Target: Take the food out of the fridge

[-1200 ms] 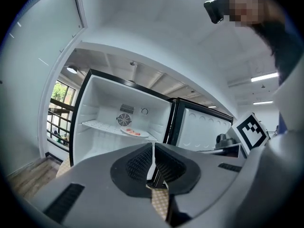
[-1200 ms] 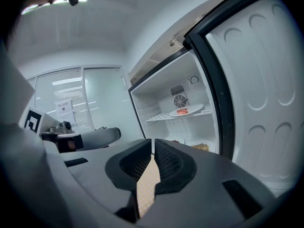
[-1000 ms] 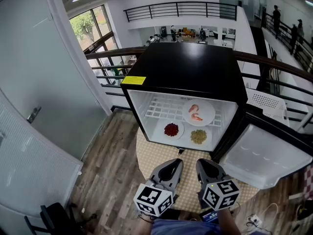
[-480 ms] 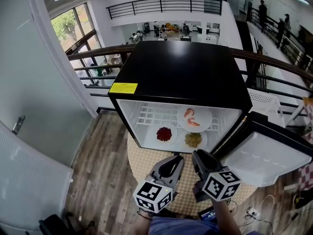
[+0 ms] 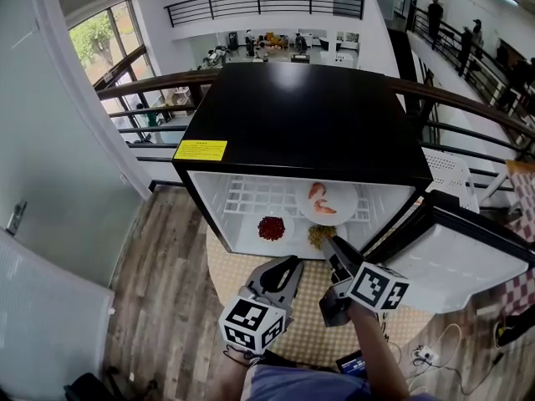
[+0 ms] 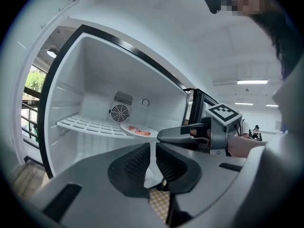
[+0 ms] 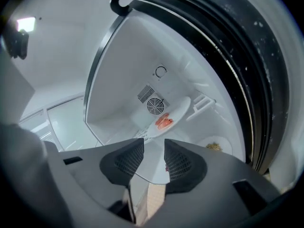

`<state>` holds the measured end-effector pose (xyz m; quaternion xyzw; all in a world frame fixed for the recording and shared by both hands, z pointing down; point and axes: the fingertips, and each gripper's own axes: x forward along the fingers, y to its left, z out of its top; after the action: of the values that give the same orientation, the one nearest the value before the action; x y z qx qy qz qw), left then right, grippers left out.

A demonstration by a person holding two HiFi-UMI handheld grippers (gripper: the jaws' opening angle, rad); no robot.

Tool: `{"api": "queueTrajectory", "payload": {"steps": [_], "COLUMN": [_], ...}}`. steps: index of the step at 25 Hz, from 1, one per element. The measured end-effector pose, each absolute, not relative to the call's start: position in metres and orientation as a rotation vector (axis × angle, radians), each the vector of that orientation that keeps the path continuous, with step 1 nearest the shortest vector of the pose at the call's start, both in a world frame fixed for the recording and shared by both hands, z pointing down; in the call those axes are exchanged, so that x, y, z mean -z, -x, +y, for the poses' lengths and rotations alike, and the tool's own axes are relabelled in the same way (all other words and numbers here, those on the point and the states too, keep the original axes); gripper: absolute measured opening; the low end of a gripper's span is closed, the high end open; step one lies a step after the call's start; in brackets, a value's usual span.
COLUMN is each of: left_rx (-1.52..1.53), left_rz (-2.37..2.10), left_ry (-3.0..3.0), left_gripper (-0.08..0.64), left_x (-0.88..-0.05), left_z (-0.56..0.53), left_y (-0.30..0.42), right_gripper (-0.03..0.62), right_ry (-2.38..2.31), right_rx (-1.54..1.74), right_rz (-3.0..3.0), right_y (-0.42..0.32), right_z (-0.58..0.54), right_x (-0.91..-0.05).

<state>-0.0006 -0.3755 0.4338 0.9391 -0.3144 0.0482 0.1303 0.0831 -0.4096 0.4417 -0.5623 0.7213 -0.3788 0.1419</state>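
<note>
A black mini fridge [image 5: 301, 115] stands open in front of me. On its white wire shelf [image 5: 251, 195] lies a plate of shrimp [image 5: 326, 200] [image 6: 137, 131] [image 7: 166, 120]. Below, on the fridge floor, sit a plate of red food [image 5: 271, 228] and a plate of yellowish food [image 5: 315, 233] [image 7: 213, 146]. My right gripper [image 5: 330, 245] [image 7: 153, 146] [image 6: 164, 136] reaches to the fridge's opening, just in front of the yellowish plate; its jaws are opening with nothing between them. My left gripper [image 5: 280, 270] [image 6: 153, 148] hangs back, shut and empty.
The fridge door [image 5: 456, 261] is swung open to the right. A round woven mat [image 5: 242, 266] lies under the fridge on a wood floor [image 5: 159, 266]. A railing [image 5: 142, 86] runs behind, and a white wall [image 5: 50, 140] stands on the left.
My right gripper has moved forward to the fridge's opening, rolled onto its side and opened its jaws. The left gripper has edged forward, staying shut. The fridge sits closer in the head view.
</note>
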Motion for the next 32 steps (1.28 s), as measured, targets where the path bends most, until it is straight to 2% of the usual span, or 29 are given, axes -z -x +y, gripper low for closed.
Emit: {"api": "queueTrajectory", "payload": {"steps": [6, 19, 21, 32], "left_rx": [-0.166, -0.22, -0.227, -0.225], "left_rz": [-0.857, -0.741, -0.734, -0.734], "left_ry": [-2.739, -2.798, -2.8, -2.767], "left_gripper": [0.052, 0.054, 0.054, 0.116], "left_x": [-0.439, -0.443, -0.444, -0.448], "left_z": [-0.377, -0.38, -0.38, -0.387], "left_y": [0.0, -0.003, -0.003, 0.001], "right_gripper": [0.129, 0.125, 0.087, 0.051], "right_ry": [1.637, 1.544, 1.519, 1.379], "right_rx": [1.144, 1.277, 1.291, 1.359], "right_rz": [1.965, 1.676, 1.648, 1.59], "right_y": [-0.089, -0.098, -0.098, -0.094], "right_z": [-0.43, -0.454, -0.454, -0.434], "right_x": [-0.444, -0.454, -0.454, -0.452]}}
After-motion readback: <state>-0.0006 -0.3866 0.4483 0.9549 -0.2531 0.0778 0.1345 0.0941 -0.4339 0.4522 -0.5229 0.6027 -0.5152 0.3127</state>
